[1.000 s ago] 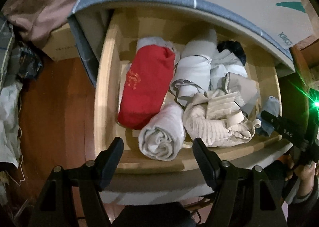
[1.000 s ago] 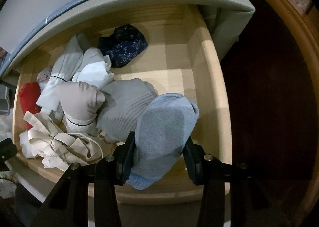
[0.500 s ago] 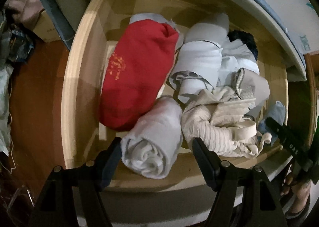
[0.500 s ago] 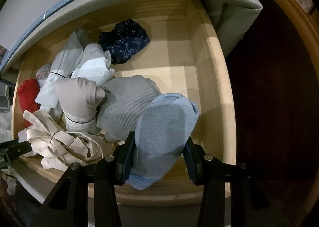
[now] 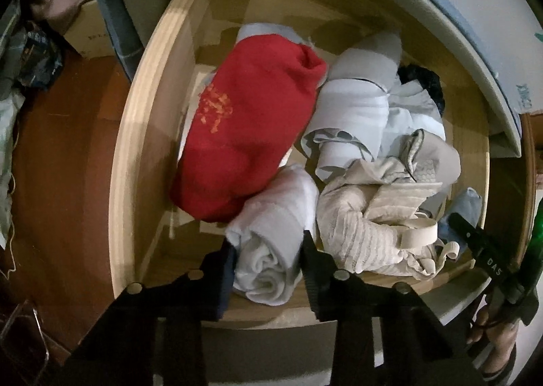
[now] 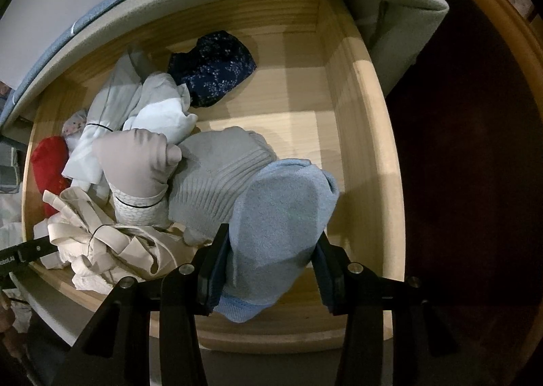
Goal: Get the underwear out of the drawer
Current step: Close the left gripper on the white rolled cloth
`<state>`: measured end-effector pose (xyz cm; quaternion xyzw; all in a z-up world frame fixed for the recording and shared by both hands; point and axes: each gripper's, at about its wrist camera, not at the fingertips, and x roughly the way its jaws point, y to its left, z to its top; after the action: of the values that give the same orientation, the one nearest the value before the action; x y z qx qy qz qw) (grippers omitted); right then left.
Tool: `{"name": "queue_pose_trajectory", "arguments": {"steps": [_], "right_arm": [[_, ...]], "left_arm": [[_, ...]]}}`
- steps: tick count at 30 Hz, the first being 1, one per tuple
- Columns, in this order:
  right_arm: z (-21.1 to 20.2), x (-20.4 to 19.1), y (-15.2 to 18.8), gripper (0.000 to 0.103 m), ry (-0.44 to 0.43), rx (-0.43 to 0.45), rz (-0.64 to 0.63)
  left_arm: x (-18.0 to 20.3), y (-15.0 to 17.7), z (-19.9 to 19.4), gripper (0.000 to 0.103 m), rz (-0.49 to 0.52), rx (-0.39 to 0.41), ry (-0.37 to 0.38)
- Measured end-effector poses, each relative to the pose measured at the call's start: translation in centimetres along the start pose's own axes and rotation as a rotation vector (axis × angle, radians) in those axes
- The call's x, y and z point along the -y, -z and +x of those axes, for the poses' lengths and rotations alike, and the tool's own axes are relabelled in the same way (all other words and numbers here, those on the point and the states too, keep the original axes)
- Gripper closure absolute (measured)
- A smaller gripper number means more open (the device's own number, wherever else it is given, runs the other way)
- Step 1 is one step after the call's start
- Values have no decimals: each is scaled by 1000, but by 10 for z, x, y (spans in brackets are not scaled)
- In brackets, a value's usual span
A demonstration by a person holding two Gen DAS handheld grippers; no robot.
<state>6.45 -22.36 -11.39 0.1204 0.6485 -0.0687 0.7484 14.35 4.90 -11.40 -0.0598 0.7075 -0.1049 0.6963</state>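
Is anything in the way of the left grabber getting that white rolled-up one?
Nothing visible is. The left gripper already has its fingers on both sides of the white roll, at the drawer's front edge. The red bundle only leans against its far end.

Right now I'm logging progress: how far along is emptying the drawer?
Done: the drawer is open. In hand: the left tongs straddle a white roll, the right tongs a blue piece; neither is lifted out. Left: red bundle, beige pile, navy piece.
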Motion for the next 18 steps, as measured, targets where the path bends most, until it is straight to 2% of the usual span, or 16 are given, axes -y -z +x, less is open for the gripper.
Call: {"name": "queue_pose_trajectory", "arguments": {"steps": [11,18], "right_arm": [[-1,0,1,61,5,14,-6],[-6,-3,2,61,24,44,-13]], "left_arm": [[25,14,-37,70,90,65,-25],[33,26,-67,70,151,140,-51]]}}
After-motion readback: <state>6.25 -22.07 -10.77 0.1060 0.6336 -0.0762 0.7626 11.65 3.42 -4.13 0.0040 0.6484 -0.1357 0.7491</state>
